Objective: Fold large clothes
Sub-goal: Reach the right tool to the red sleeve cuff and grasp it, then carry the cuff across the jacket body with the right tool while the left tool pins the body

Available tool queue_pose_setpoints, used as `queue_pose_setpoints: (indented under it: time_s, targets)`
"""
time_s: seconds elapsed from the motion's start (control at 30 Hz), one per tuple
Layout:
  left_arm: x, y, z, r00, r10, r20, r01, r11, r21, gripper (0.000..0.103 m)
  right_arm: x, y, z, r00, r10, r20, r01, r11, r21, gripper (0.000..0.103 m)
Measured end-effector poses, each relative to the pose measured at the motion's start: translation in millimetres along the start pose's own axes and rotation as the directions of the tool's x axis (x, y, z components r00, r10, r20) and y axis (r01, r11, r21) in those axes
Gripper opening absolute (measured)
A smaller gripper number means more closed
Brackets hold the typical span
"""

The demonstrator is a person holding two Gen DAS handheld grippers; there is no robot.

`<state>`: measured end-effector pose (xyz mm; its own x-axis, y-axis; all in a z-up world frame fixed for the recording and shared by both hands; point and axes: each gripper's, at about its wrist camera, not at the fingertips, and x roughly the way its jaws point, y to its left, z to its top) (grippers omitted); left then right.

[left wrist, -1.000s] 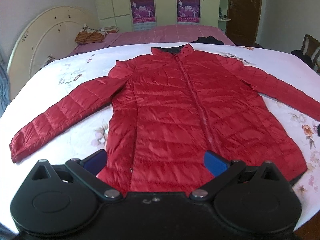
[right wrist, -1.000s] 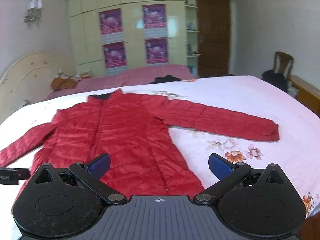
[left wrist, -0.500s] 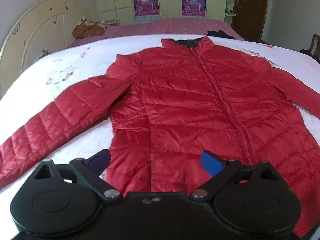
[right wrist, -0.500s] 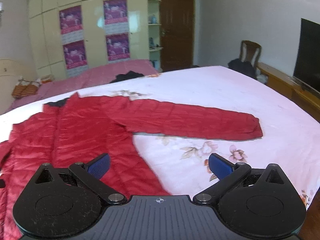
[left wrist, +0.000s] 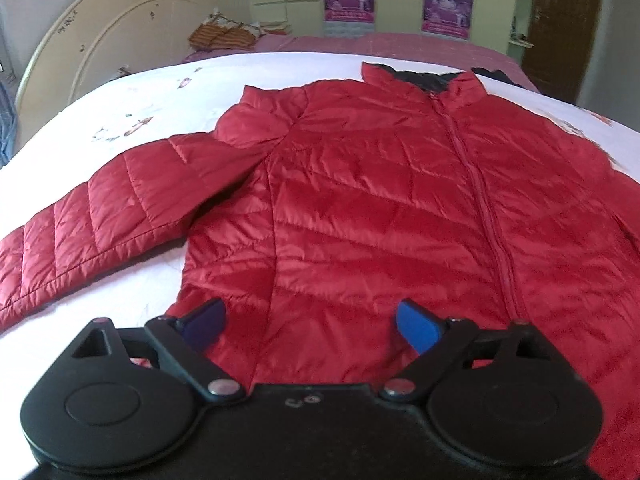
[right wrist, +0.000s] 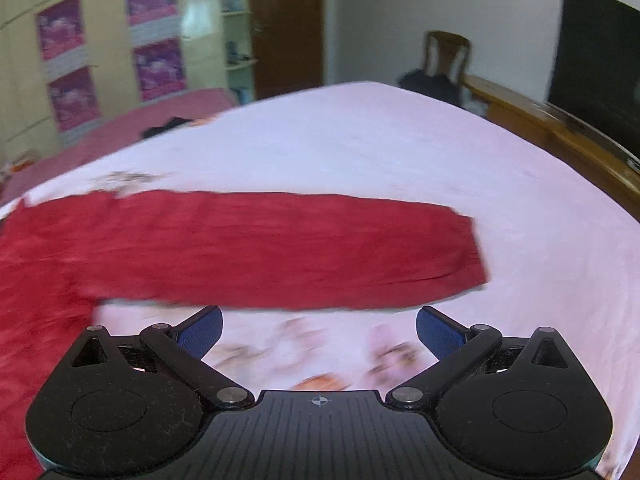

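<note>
A red quilted jacket (left wrist: 380,208) lies flat and zipped on the white flowered bed sheet (left wrist: 120,112), collar at the far side, its left sleeve (left wrist: 100,224) stretched out to the left. My left gripper (left wrist: 310,322) hovers over the jacket's lower left panel near the hem; its jaws are closing a little and still stand wide, with only the flat fabric below them. In the blurred right wrist view the other sleeve (right wrist: 300,248) runs across to its cuff (right wrist: 468,252). My right gripper (right wrist: 318,330) is open over bare sheet just in front of that sleeve.
A cream headboard (left wrist: 100,40) stands at the left. A pink bed (left wrist: 380,44) with a woven basket (left wrist: 224,34) lies behind. A wooden bed edge (right wrist: 560,136), a chair (right wrist: 444,60) and a dark screen (right wrist: 600,48) are on the right.
Both grippers have come down and closer to the bed. The left one moved in over the jacket's left side. The right one swung right, from the jacket body to the right sleeve.
</note>
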<state>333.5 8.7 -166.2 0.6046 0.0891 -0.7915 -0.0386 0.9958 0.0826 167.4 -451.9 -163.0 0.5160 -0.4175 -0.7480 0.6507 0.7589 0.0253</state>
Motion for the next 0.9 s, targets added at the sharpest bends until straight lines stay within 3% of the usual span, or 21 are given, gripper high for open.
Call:
queue_pose_setpoints:
  time_s: [0.23,0.37,0.4,0.43,0.47,0.57,0.7,0.9]
  targets:
    - [16,-10,6,0.999,0.038,0.026,-0.037,0.999,-0.003,0.093,36,-68,9,0.991,-0.124,-0.039,0.127,0.987,0.101,0.102]
    - [20,-9,6,0.998,0.048,0.031,-0.048,0.999,-0.009,0.093,47,-91,16,0.99,-0.134,-0.052,0.141,0.976,0.166,0.102]
    - [20,-9,6,0.998,0.05,0.034,-0.05,0.999,-0.007,0.093,48,-92,16,0.991,-0.119,-0.06,0.128,0.976,0.177,0.08]
    - [20,-8,6,0.998,0.054,0.034,-0.054,0.999,-0.004,0.093,50,-93,17,0.993,-0.093,-0.078,0.106,0.977,0.187,0.065]
    - [20,-7,6,0.998,0.055,0.032,-0.055,0.998,-0.005,0.093,52,-93,17,0.993,-0.075,-0.093,0.093,0.974,0.207,0.059]
    - [20,-6,7,0.998,0.054,0.028,-0.054,0.999,-0.009,0.089,47,-88,16,0.994,-0.084,-0.073,0.098,0.972,0.212,0.059]
    - [19,-1,9,0.999,0.037,0.023,-0.037,0.999,-0.004,0.082,37,-84,14,0.998,-0.04,-0.05,0.05,0.975,0.219,0.02]
    - [17,8,13,0.999,0.026,0.018,-0.026,1.0,-0.007,0.076,21,-56,33,0.999,-0.011,0.046,0.003,0.986,0.166,0.013]
